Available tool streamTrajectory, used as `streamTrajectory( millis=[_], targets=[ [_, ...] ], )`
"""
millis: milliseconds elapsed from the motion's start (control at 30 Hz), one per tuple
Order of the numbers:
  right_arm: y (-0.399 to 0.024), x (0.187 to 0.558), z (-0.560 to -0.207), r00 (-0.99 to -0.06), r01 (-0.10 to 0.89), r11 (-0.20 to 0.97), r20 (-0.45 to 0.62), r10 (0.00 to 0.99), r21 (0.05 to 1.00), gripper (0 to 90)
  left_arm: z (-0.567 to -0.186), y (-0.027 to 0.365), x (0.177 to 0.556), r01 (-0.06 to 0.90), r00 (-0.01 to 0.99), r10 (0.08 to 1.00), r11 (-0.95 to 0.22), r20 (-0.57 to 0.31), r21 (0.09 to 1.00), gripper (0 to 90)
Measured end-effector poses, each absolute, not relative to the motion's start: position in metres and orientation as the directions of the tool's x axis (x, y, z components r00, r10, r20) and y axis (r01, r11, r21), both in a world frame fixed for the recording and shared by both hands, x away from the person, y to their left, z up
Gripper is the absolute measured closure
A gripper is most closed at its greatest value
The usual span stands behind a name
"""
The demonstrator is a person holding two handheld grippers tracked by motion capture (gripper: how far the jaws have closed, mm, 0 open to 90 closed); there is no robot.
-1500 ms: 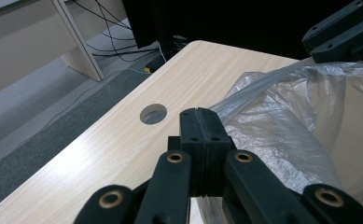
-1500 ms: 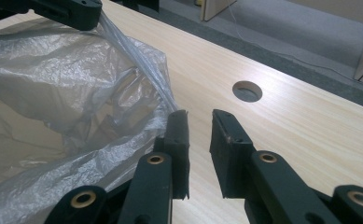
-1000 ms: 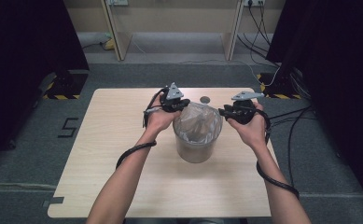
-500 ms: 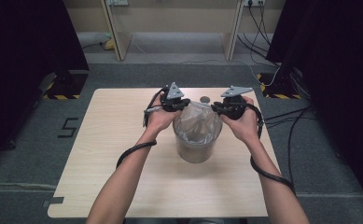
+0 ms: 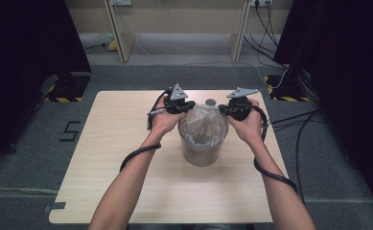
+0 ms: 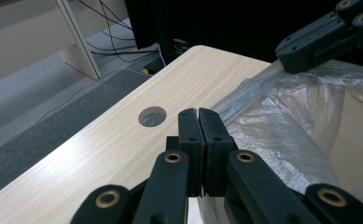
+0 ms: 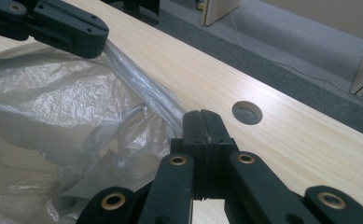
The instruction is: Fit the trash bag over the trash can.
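Bin beneath the jaw-pinched bag

The right tongs have moved in along the bin's rim and their jaws have just closed on the plastic liner.

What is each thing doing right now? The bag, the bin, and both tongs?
Clear plastic bag: sits in the bin, its far edge pulled taut between the two tongs.
Grey bin: upright on the table, lined with the bag.
Left tongs: shut on the bag's edge.
Right tongs: just been closing, now shut on the bag's edge.
Table hole: open, uncovered.
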State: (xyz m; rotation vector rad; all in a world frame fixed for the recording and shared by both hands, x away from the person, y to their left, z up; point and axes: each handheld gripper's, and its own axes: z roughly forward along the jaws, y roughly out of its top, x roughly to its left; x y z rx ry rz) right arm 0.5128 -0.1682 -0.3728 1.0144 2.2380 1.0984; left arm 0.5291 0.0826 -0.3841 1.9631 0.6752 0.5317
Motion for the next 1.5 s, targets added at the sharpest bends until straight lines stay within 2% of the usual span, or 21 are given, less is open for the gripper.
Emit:
streamTrajectory(
  millis=[600, 733, 833, 1067, 1500],
  targets=[
    [-0.1663, 0.5208, -0.3761, -0.629, 0.442, 0.421, -0.061, 0.775, 0.792, 90.0, -0.3822, 0.0817, 0.5338, 0.339, 0.714, 0.7, -0.324, -0.017, 0.883, 90.0],
    [-0.1653, 0.5207, -0.3758, -0.632, 0.442, 0.437, -0.074, 0.771, 0.784, 90.0, -0.3828, 0.0825, 0.537, 0.405, 0.682, 0.725, -0.263, -0.098, 0.876, 90.0],
    [-0.165, 0.5208, -0.3755, -0.633, 0.442, 0.443, -0.078, 0.77, 0.78, 90.0, -0.3834, 0.0832, 0.5376, 0.422, 0.672, 0.731, -0.247, -0.118, 0.872, 90.0],
    [-0.163, 0.5208, -0.3738, -0.644, 0.431, 0.477, -0.109, 0.757, 0.766, 90.0, -0.3842, 0.0839, 0.5386, 0.437, 0.663, 0.737, -0.234, -0.135, 0.869, 89.6],
    [-0.1616, 0.5174, -0.3715, -0.665, 0.421, 0.529, -0.145, 0.732, 0.737, 90.0, -0.3831, 0.0866, 0.5374, 0.427, 0.684, 0.725, -0.303, -0.085, 0.852, 86.3]
  ],
)
